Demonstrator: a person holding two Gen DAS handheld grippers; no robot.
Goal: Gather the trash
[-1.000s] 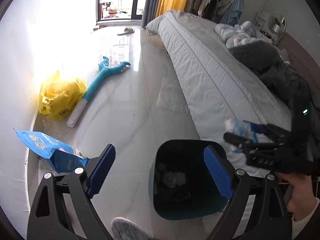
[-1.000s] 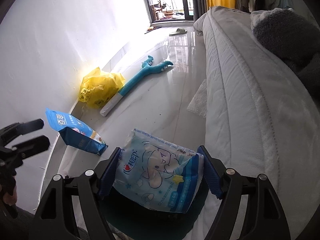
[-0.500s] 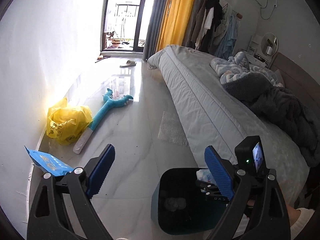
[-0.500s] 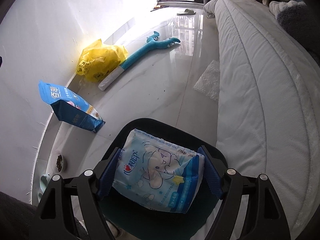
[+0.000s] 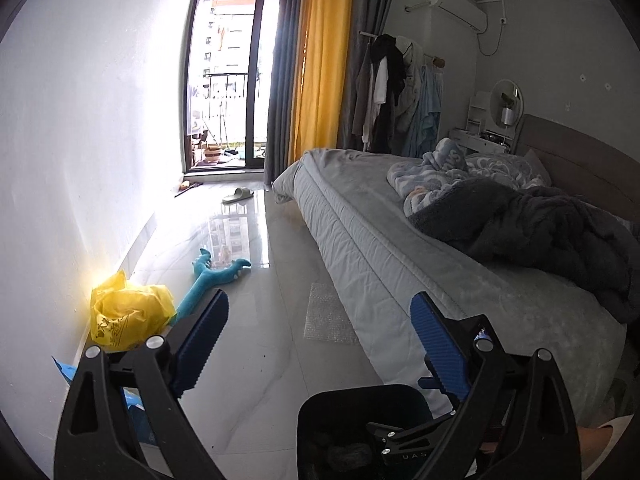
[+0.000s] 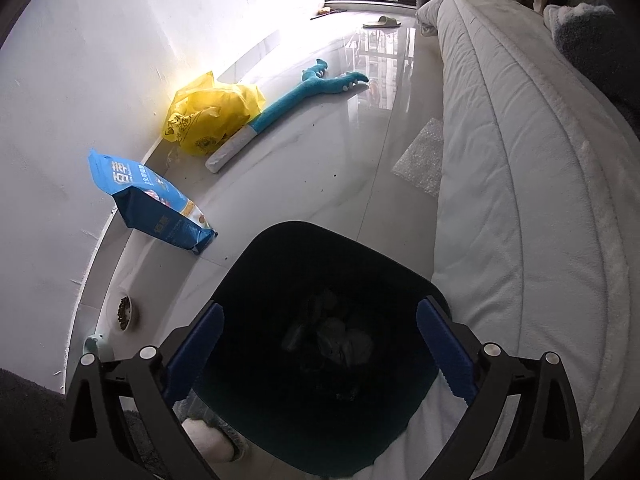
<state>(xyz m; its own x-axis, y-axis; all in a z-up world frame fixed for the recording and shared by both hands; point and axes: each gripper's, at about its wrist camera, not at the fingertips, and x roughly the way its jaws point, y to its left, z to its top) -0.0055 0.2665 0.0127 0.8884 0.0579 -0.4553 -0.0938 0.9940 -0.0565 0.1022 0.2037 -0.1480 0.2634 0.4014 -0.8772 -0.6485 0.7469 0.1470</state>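
— Trash in the dark bin: where is it exactly?
— It lies at the bottom, some crumpled pale pieces, hard to see in the shadow. The bin stands on the floor, touching the bed.
— And the right gripper?
— It hangs over the bin mouth. Its blue fingers are opening, with nothing between them.
— The left gripper?
— Also opening and empty, pointing along the room.
— What else is on the floor?
— By the wall, a yellow plastic bag, a blue pet-food bag and a teal plush toy. A bubble wrap piece lies near the bed.
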